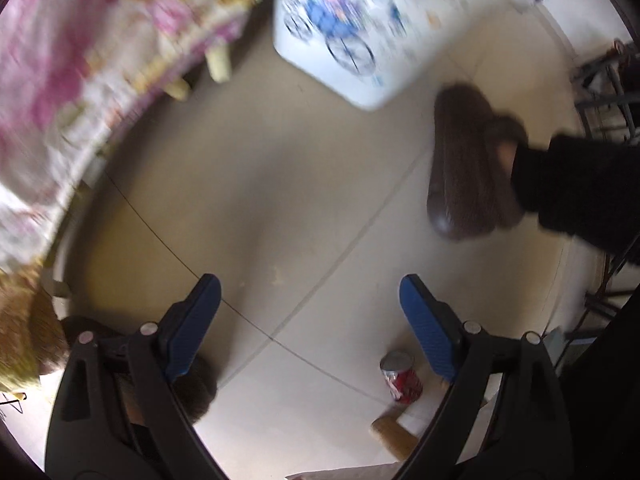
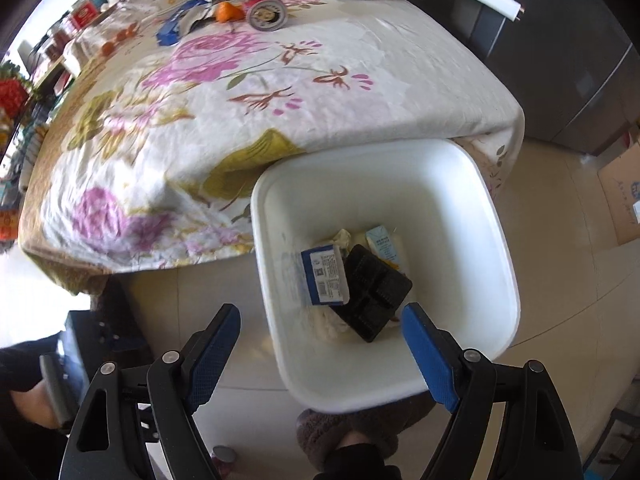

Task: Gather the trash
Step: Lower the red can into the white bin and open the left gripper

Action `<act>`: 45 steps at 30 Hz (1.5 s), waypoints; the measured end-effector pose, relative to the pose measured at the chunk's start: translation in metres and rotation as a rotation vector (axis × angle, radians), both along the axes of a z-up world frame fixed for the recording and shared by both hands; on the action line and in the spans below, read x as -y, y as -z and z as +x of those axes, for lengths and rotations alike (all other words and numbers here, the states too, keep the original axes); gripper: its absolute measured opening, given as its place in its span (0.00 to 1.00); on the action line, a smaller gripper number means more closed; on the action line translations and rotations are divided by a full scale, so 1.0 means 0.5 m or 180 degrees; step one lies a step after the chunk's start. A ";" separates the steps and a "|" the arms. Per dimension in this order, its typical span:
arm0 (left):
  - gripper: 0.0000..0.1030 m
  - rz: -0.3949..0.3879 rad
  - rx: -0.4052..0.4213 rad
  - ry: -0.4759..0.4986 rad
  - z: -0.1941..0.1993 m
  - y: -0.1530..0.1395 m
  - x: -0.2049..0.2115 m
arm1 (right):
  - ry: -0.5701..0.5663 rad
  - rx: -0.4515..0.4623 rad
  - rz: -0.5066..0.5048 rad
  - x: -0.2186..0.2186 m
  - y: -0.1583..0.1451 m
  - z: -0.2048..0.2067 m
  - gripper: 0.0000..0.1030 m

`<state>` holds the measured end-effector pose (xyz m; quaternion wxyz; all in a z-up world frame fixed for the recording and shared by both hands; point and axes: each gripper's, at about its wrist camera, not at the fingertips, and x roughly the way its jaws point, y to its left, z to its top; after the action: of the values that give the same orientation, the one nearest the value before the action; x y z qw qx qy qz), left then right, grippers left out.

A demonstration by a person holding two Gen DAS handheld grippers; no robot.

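Observation:
My left gripper (image 1: 310, 288) points down at the tiled floor, open, with nothing between its blue pads. A red drink can (image 1: 401, 377) stands on the floor just below its right finger (image 1: 428, 328), beside a tan roll (image 1: 394, 436). My right gripper (image 2: 320, 320) hangs open over the near rim of a white bin (image 2: 502, 280). Inside the bin lie a blue-and-white carton (image 2: 325, 276), a black plastic tray (image 2: 374, 292), a pale blue carton (image 2: 384, 246) and crumpled paper. In the left wrist view the bin (image 1: 348, 28) shows its printed side.
A table with a floral cloth (image 2: 248, 92) carries a tin (image 2: 267, 12), a blue wrapper (image 2: 176, 24), an orange peel (image 2: 227, 12) and bowls at its far end. The person's brown slipper (image 1: 468, 164) and dark trouser leg (image 1: 576, 188) stand at right. A cardboard box (image 2: 624, 196) sits by the cabinets.

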<state>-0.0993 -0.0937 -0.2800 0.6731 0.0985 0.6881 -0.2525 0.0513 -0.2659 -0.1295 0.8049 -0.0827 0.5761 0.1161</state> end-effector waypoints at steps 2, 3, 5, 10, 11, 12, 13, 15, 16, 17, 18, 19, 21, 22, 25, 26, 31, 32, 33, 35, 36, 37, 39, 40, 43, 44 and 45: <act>0.88 0.0019 -0.0096 0.0102 -0.047 0.033 0.013 | -0.0043 0.0079 -0.0026 0.006 -0.010 -0.039 0.82; 0.88 0.0006 -0.0142 0.0139 -0.074 0.050 0.023 | -0.0048 0.0119 -0.0026 0.015 -0.014 -0.057 0.82; 0.88 0.0002 -0.0186 0.0155 -0.123 0.082 0.037 | -0.0025 0.0176 -0.0014 0.038 -0.017 -0.087 0.82; 0.84 0.0050 -0.0466 -0.0116 -0.238 0.174 0.058 | 0.0150 0.0186 -0.0100 0.114 0.003 -0.153 0.82; 0.84 0.0080 -0.0533 -0.0149 -0.258 0.190 0.063 | 0.0195 0.0179 -0.0091 0.128 0.007 -0.165 0.82; 0.84 0.0138 -0.0585 -0.0146 -0.278 0.205 0.070 | 0.0247 0.0167 -0.0072 0.141 0.010 -0.176 0.82; 0.83 0.0226 -0.0628 -0.0112 -0.295 0.219 0.080 | 0.0295 0.0149 -0.0047 0.154 0.011 -0.185 0.82; 0.83 0.0377 -0.0705 -0.0055 -0.319 0.243 0.096 | 0.0364 0.0118 0.0033 0.172 0.010 -0.203 0.82; 0.83 0.0456 -0.0725 -0.0043 -0.326 0.255 0.102 | 0.0384 0.0123 0.0073 0.177 0.006 -0.211 0.82; 0.83 0.0523 -0.0737 -0.0060 -0.331 0.265 0.106 | 0.0397 0.0141 0.0093 0.180 0.001 -0.217 0.82; 0.83 0.0585 -0.0759 -0.0095 -0.334 0.274 0.106 | 0.0412 0.0181 0.0098 0.181 -0.007 -0.224 0.82; 0.83 0.0636 -0.0783 -0.0157 -0.336 0.283 0.104 | 0.0418 0.0227 0.0097 0.181 -0.015 -0.230 0.82; 0.83 0.0653 -0.0872 -0.0275 -0.340 0.301 0.100 | 0.0409 0.0321 0.0093 0.177 -0.028 -0.238 0.82; 0.83 0.0649 -0.0908 -0.0295 -0.341 0.308 0.100 | 0.0408 0.0352 0.0087 0.175 -0.033 -0.243 0.82; 0.82 0.0635 -0.1023 -0.0366 -0.337 0.328 0.101 | 0.0366 0.0408 0.0114 0.167 -0.043 -0.252 0.82; 0.81 0.0613 -0.1064 -0.0403 -0.335 0.335 0.106 | 0.0359 0.0418 0.0115 0.165 -0.045 -0.255 0.82; 0.80 0.0585 -0.1226 -0.0539 -0.336 0.370 0.100 | 0.0375 0.0404 0.0103 0.168 -0.039 -0.264 0.82; 0.80 0.0577 -0.1259 -0.0582 -0.335 0.377 0.101 | 0.0390 0.0398 0.0095 0.172 -0.036 -0.265 0.82; 0.79 0.0577 -0.1286 -0.0613 -0.335 0.385 0.102 | 0.0404 0.0394 0.0089 0.174 -0.033 -0.264 0.82; 0.78 0.0625 -0.1316 -0.0617 -0.343 0.401 0.108 | 0.0443 0.0385 0.0077 0.183 -0.027 -0.262 0.82; 0.74 0.0651 -0.1339 -0.0614 -0.344 0.408 0.111 | 0.0470 0.0374 0.0075 0.188 -0.024 -0.262 0.82; 0.68 0.0671 -0.1370 -0.0618 -0.344 0.419 0.114 | 0.0495 0.0360 0.0080 0.192 -0.021 -0.261 0.82; 0.67 0.0676 -0.1428 -0.0655 -0.346 0.433 0.114 | 0.0541 0.0336 0.0096 0.200 -0.017 -0.259 0.82; 0.67 0.0667 -0.1439 -0.0673 -0.345 0.437 0.114 | 0.0558 0.0328 0.0102 0.201 -0.016 -0.258 0.82; 0.67 0.0632 -0.1475 -0.0715 -0.342 0.444 0.117 | 0.0579 0.0324 0.0109 0.202 -0.015 -0.257 0.82; 0.67 0.0623 -0.1499 -0.0725 -0.344 0.445 0.094 | 0.0578 0.0322 0.0105 0.201 -0.015 -0.257 0.82; 0.67 0.0631 -0.1528 -0.0737 -0.336 0.448 0.072 | 0.0578 0.0320 0.0102 0.200 -0.015 -0.257 0.82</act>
<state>-0.2671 -0.1296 -0.5041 0.5023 0.0220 0.8558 -0.1214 -0.0771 -0.3659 -0.1219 0.8412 -0.0231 0.5381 0.0475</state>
